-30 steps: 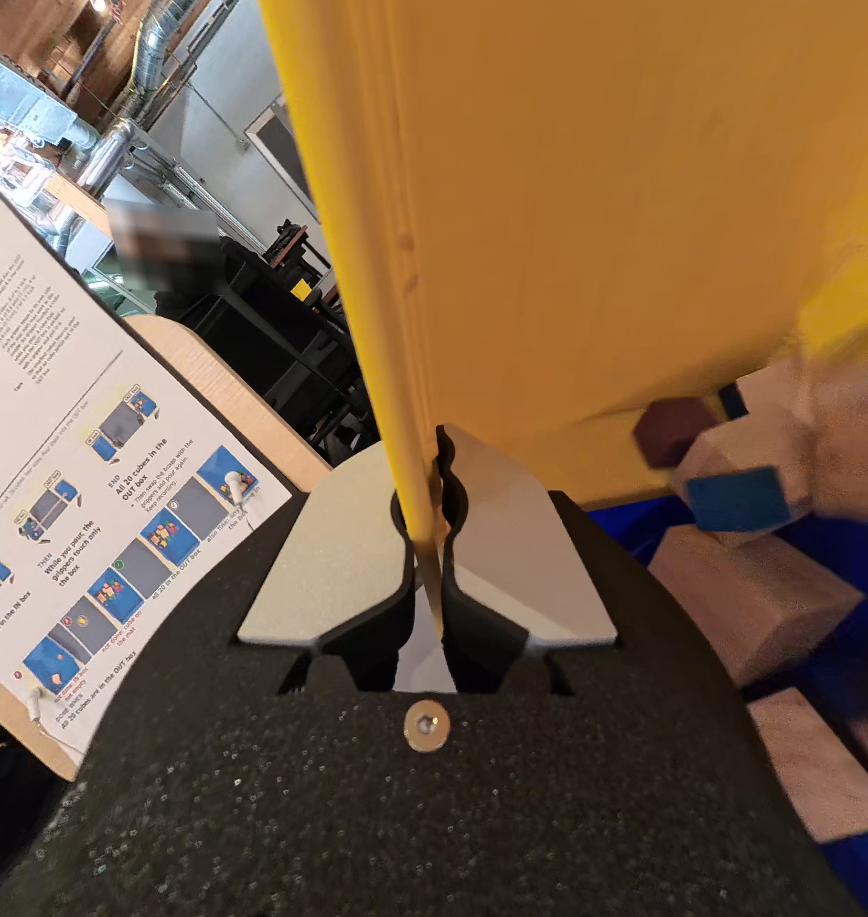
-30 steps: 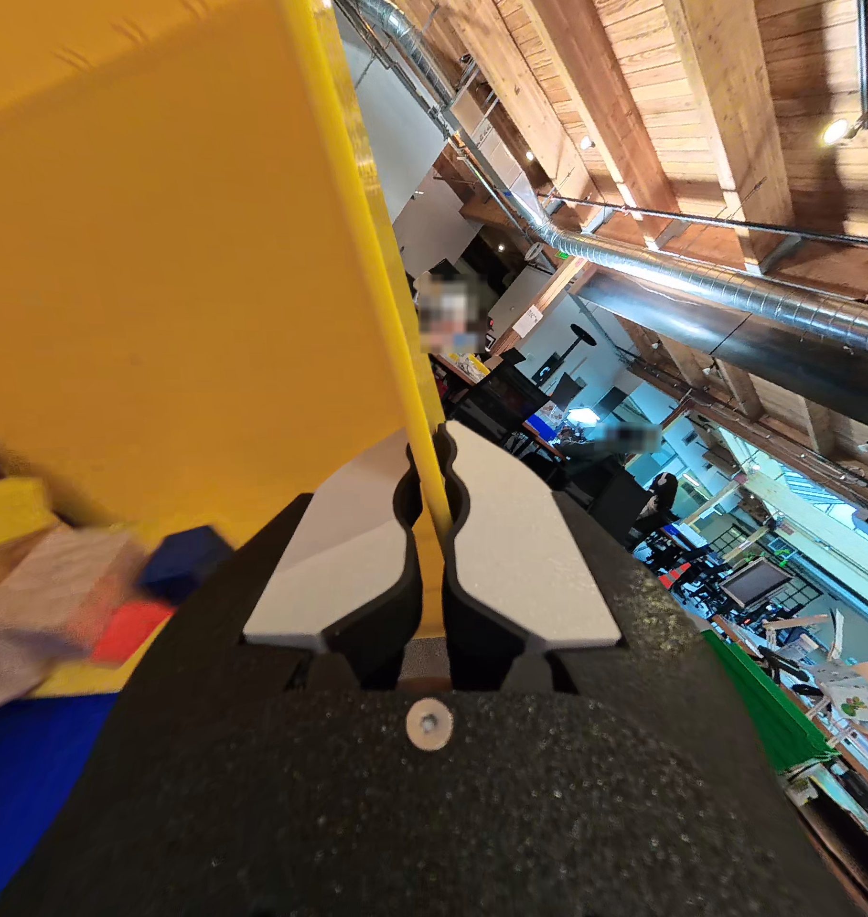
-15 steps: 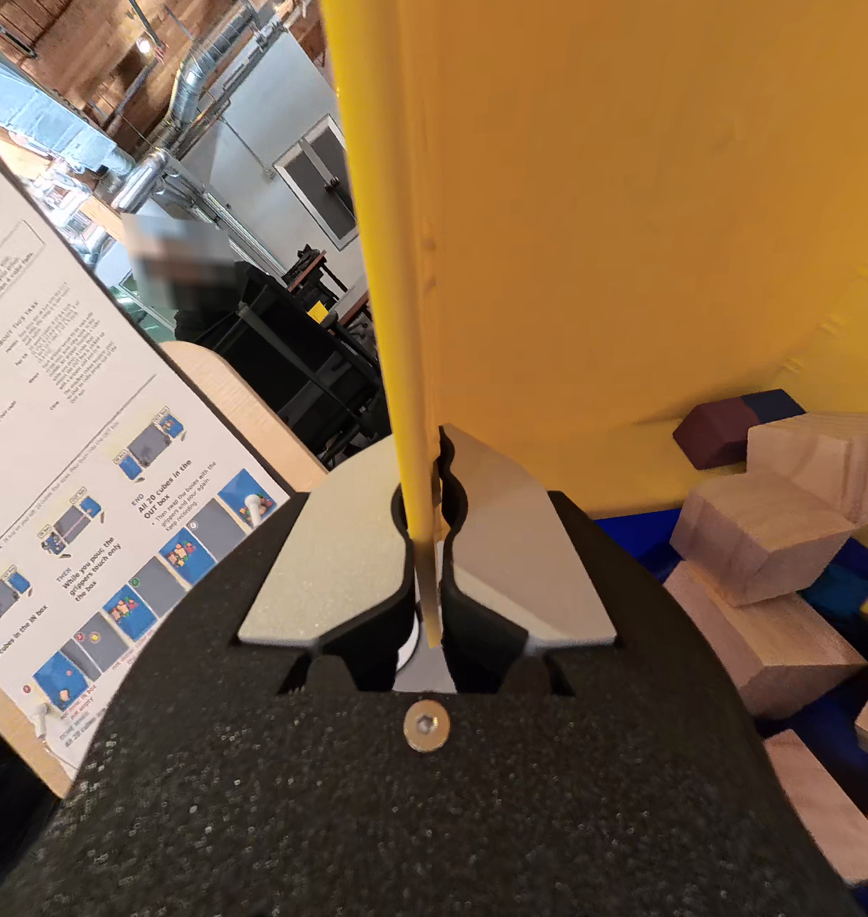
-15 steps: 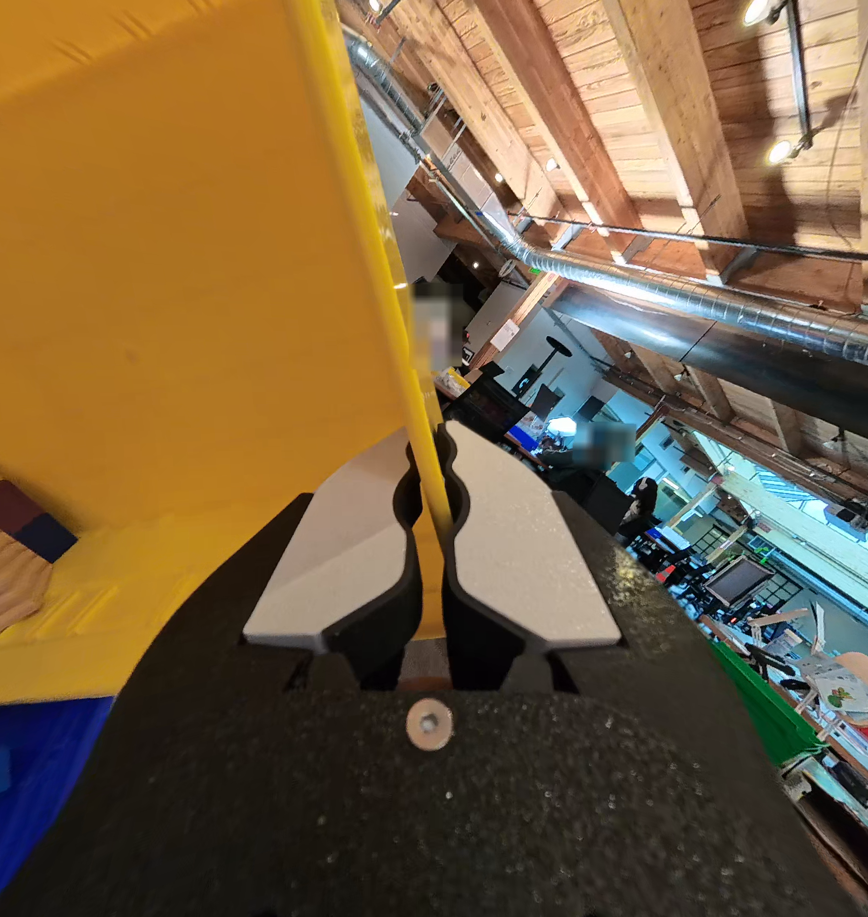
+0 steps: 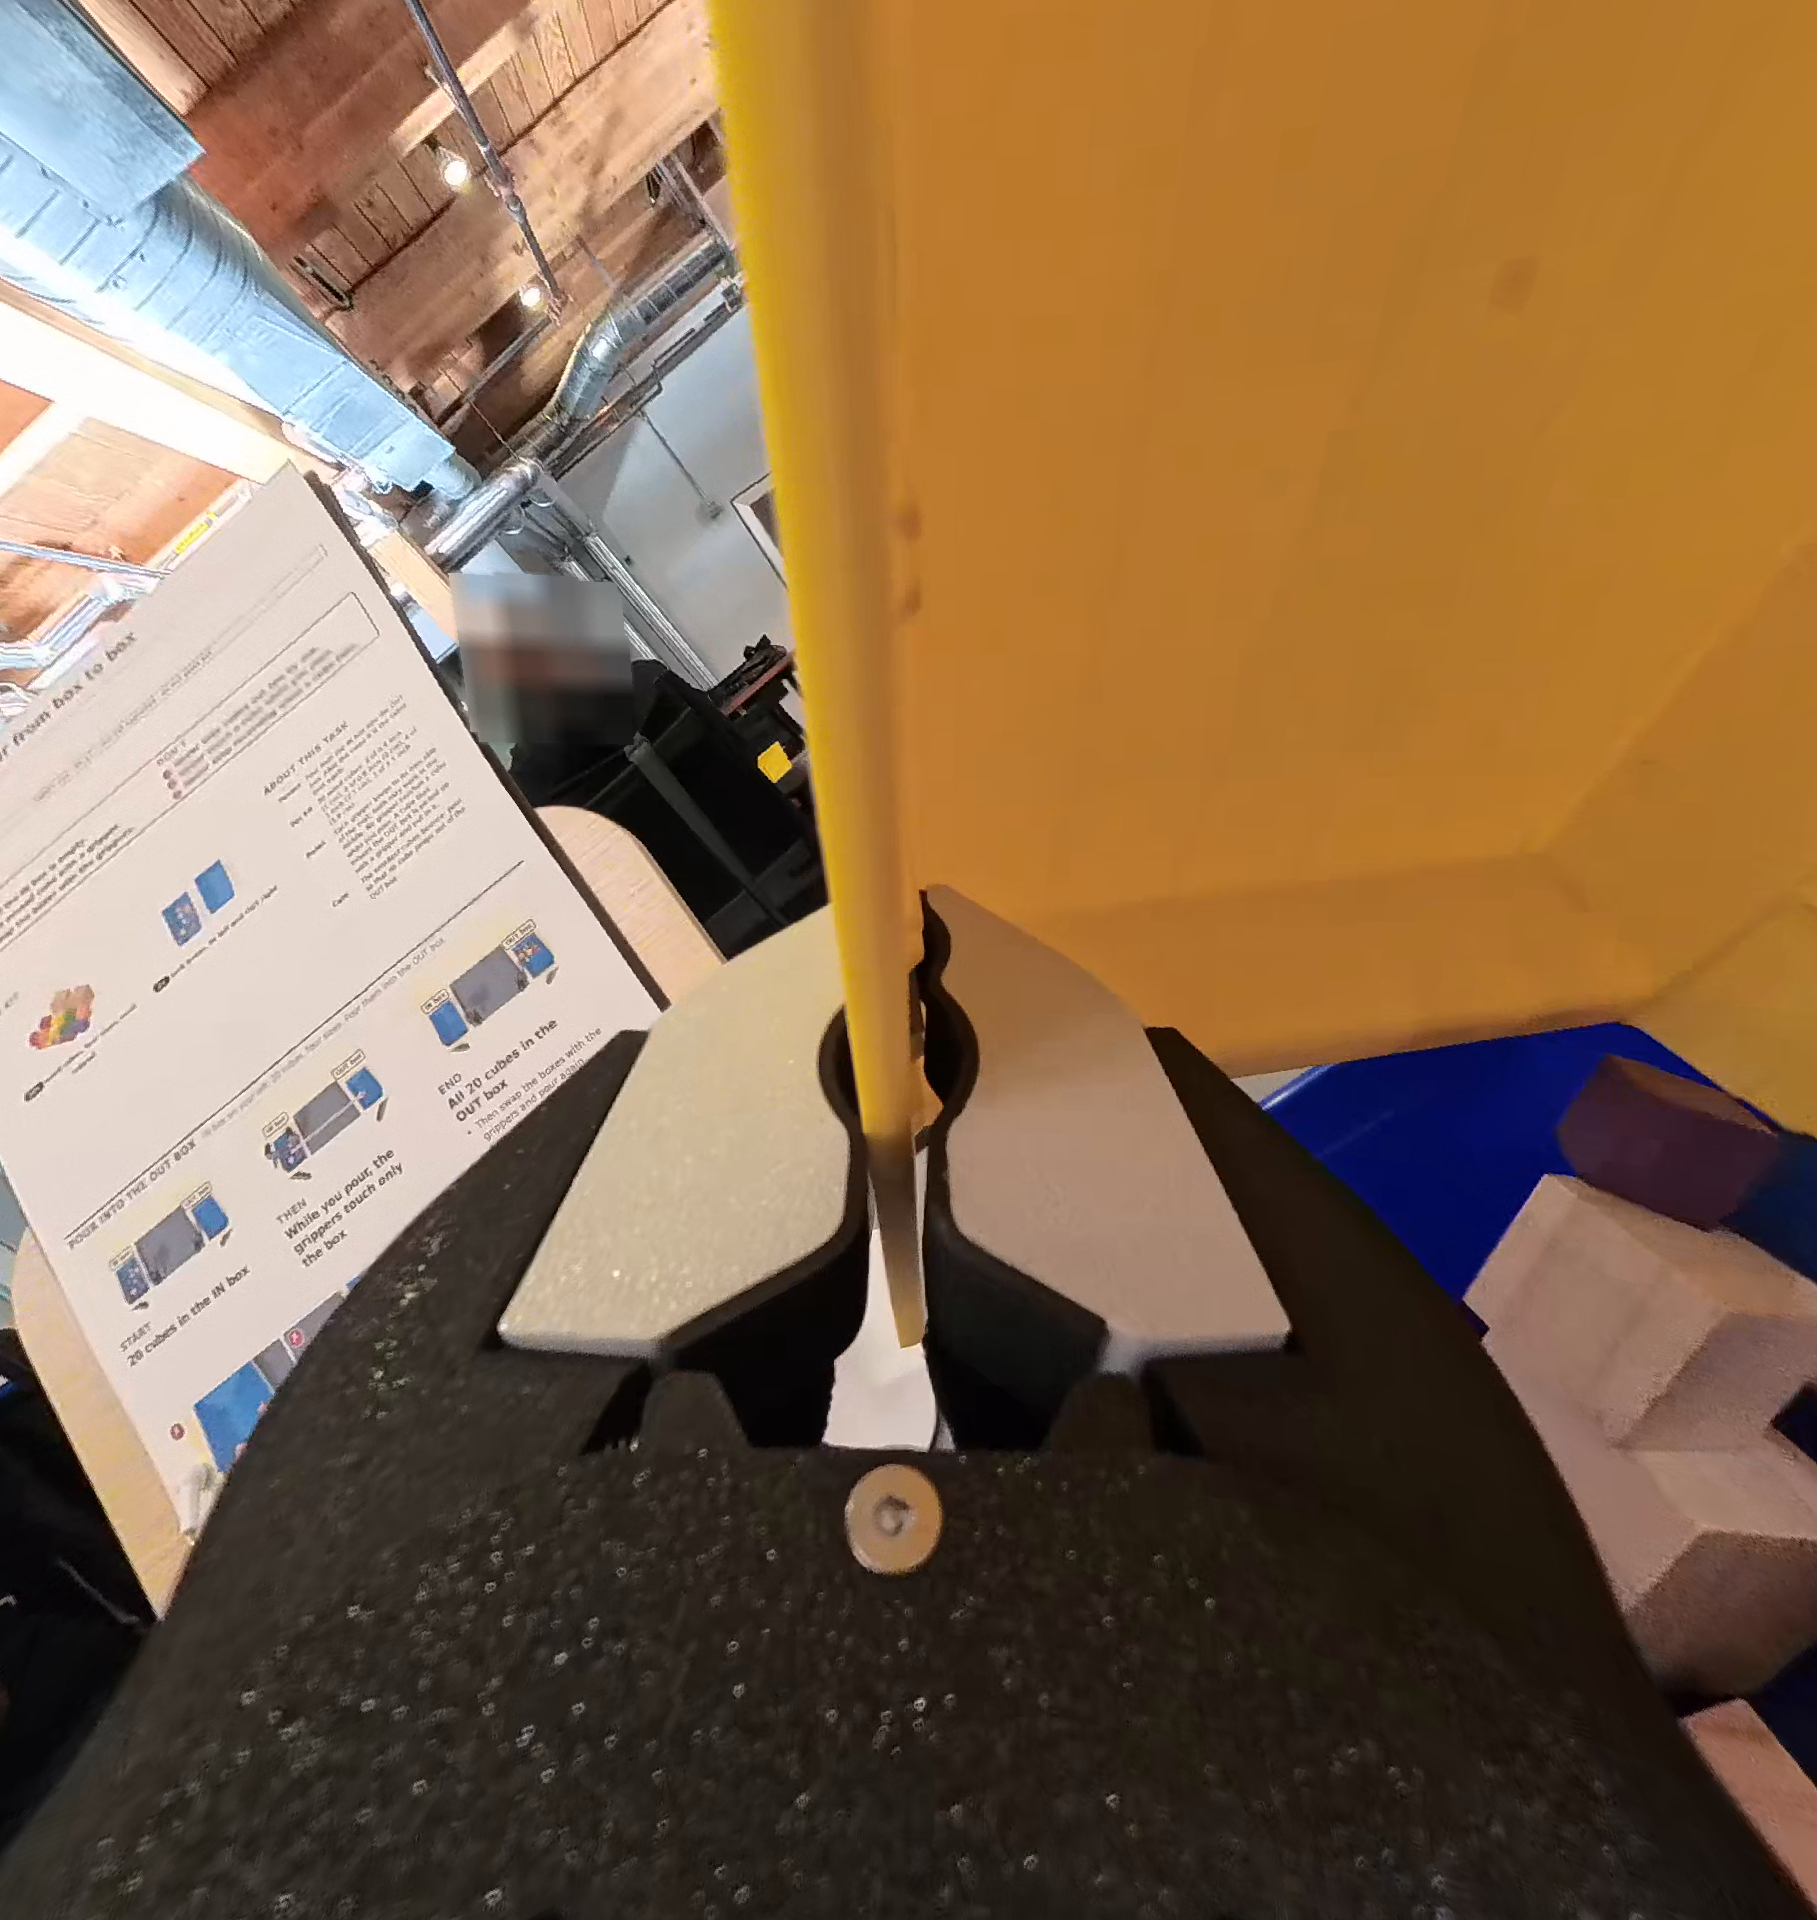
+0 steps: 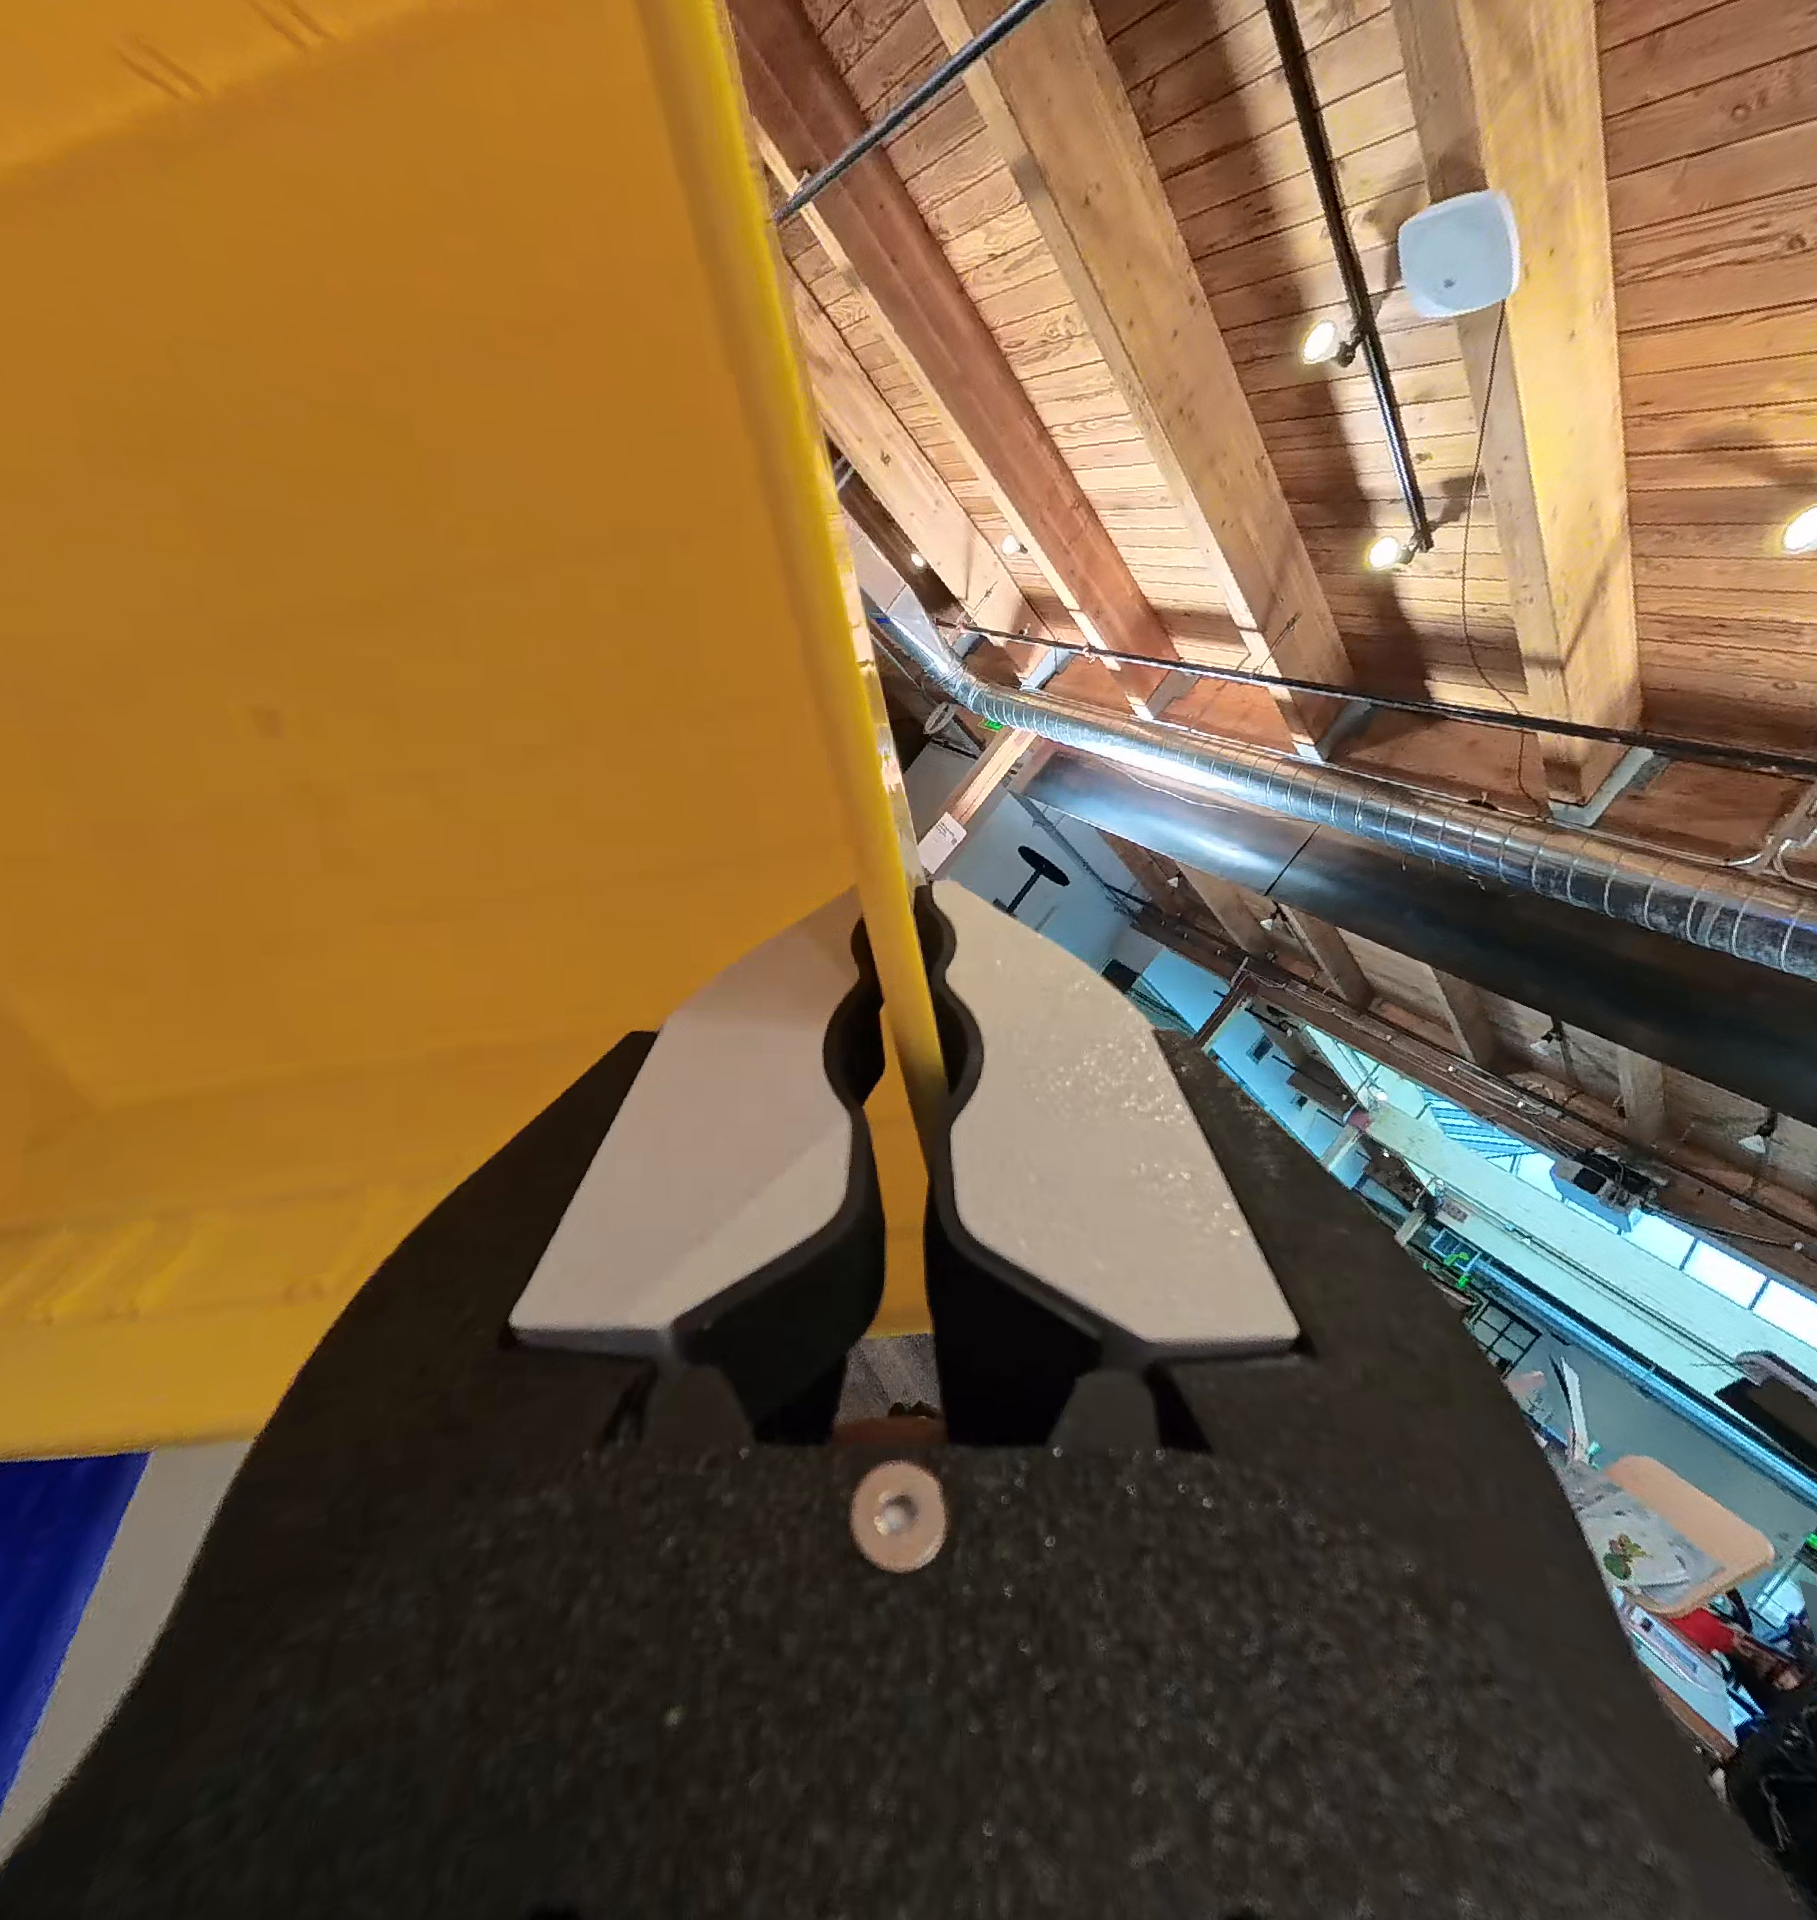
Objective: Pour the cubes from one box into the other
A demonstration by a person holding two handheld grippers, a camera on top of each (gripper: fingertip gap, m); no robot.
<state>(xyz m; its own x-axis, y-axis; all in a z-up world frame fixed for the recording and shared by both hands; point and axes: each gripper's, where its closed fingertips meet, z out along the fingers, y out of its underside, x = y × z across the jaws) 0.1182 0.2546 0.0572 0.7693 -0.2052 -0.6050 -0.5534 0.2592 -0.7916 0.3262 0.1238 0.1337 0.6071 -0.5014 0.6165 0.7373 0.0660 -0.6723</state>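
The left gripper [image 5: 899, 1091] is clamped on the thin side wall of the yellow box [image 5: 1351, 468], the wall running from the gap between the grey fingers [image 5: 706, 1153] up toward 12 o'clock and out of the picture; the box's inner face fills the view from 12 to 3 o'clock and no cube shows on it. Below its lower rim, at 3 to 4 o'clock, lies the blue box [image 5: 1403, 1132] with cubes in it: a dark purple cube [image 5: 1662, 1148] resting against a dark blue one, and pale wooden blocks [image 5: 1652, 1382] piled just beneath them toward 4 o'clock. At 9 o'clock a white instruction sheet [image 5: 239, 935] leans on a light wooden board, and wooden ceiling beams with silver ducts show at 11 o'clock. In the right wrist view the right gripper [image 6: 909, 1091] is likewise closed on a wall of the yellow box [image 6: 364, 623], which rises from between its fingers [image 6: 1101, 1153] toward 12 o'clock, the box's inside spreading from 9 to 12 o'clock. A strip of the blue box [image 6: 21, 1662] shows at 8 o'clock under the yellow rim. From 12 to 3 o'clock runs a plank ceiling [image 6: 1143, 364] with spot lamps and a large metal duct [image 6: 1455, 852]
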